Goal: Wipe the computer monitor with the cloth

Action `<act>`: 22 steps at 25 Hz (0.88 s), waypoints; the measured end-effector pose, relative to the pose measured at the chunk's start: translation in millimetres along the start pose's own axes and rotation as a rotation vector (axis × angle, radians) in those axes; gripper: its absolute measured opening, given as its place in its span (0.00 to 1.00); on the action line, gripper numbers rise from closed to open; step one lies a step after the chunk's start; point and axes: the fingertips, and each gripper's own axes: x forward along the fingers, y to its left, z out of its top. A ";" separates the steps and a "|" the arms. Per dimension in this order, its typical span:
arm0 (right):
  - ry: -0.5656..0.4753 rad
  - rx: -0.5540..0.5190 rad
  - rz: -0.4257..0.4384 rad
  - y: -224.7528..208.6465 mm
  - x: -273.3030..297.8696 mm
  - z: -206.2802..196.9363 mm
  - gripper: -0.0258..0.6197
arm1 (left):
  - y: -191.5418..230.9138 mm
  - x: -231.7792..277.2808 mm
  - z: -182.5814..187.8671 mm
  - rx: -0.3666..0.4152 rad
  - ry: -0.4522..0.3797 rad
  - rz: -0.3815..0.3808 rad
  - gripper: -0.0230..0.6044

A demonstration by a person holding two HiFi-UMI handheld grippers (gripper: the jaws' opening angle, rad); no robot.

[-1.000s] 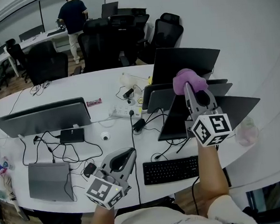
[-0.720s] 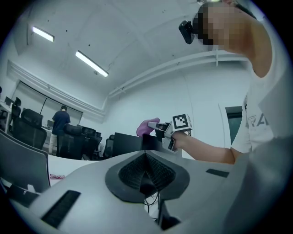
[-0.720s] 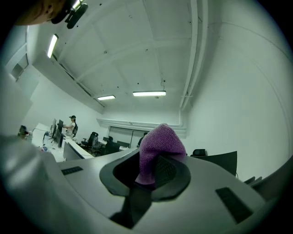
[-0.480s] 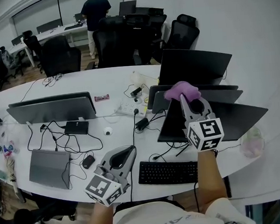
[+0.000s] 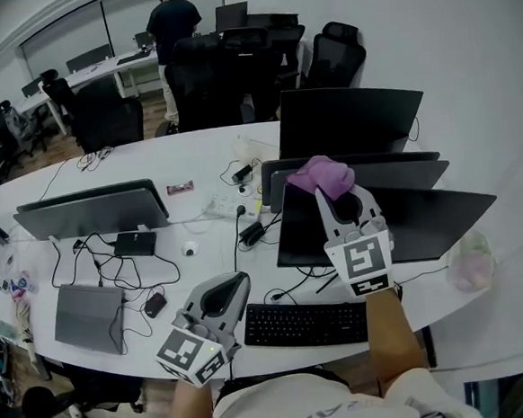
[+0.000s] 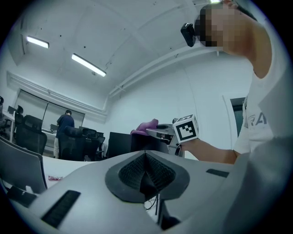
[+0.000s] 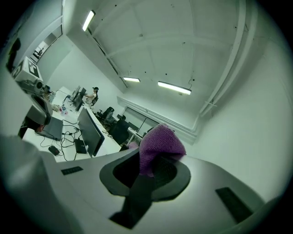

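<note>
- Head view: right gripper (image 5: pixel 335 198) is raised in front of the person, clenched on a purple cloth (image 5: pixel 322 176) that bunches over its tips.
- The cloth lies, as seen from above, at the top left corner of the nearest computer monitor (image 5: pixel 398 224), a dark screen standing on the curved white desk (image 5: pixel 194 155); whether cloth and screen touch cannot be told.
- Two more dark monitors (image 5: pixel 349 120) stand behind the nearest one, stepped back one after the other.
- The left gripper (image 5: pixel 232 289) hangs low over the desk's near edge, just left of a black keyboard (image 5: pixel 306 322) and well apart from the cloth.
- Further left on the desk are a closed grey laptop (image 5: pixel 90 316), loose black cables (image 5: pixel 122 269) and another monitor (image 5: pixel 90 211) seen from behind.
- Across the room a person (image 5: pixel 173 26) in a dark top stands among black office chairs (image 5: pixel 206 73).
- Left gripper view: the left gripper (image 6: pixel 145 171) has its dark ribbed pads pressed together with nothing between them.
- Beyond it the right gripper's marker cube (image 6: pixel 187 128) and the purple cloth (image 6: pixel 145 127) show at mid-height, against the white wall.
- Right gripper view: the right gripper (image 7: pixel 152 167) points upward toward the ceiling, and the cloth (image 7: pixel 160 144) is pinched between its jaws, standing up out of them in a rounded tuft.
- Low at the left of this view lie the desk, the monitor seen from behind and the laptop.
</note>
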 end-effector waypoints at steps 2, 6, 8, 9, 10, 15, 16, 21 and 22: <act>0.003 -0.002 0.003 -7.9 -7.2 -5.2 0.13 | -7.9 9.2 -1.9 0.002 0.004 -0.006 0.05; 0.011 -0.023 -0.003 -24.4 -20.6 -16.5 0.13 | -21.7 25.2 -6.0 0.005 0.007 -0.010 0.05; 0.012 -0.026 -0.007 -33.2 -26.8 -22.2 0.13 | -28.6 33.0 -7.2 0.006 0.006 -0.010 0.05; 0.012 -0.025 -0.010 -37.8 -29.9 -24.7 0.13 | -32.5 37.0 -7.3 0.007 0.006 -0.012 0.05; 0.013 -0.024 -0.012 -42.3 -33.0 -27.0 0.13 | -36.5 41.0 -7.3 0.008 0.005 -0.015 0.05; 0.018 -0.039 -0.013 -59.2 -46.9 -37.8 0.13 | -56.3 57.3 -8.7 0.009 -0.003 -0.022 0.05; 0.020 -0.041 -0.014 -62.4 -49.5 -39.7 0.13 | -60.1 59.9 -8.5 0.009 -0.006 -0.024 0.05; 0.025 -0.050 -0.016 -75.0 -61.1 -45.6 0.13 | -77.6 67.2 -8.4 0.011 -0.016 -0.026 0.05; 0.025 -0.051 -0.016 -76.8 -62.9 -46.8 0.13 | -80.8 67.9 -9.0 0.010 -0.017 -0.026 0.05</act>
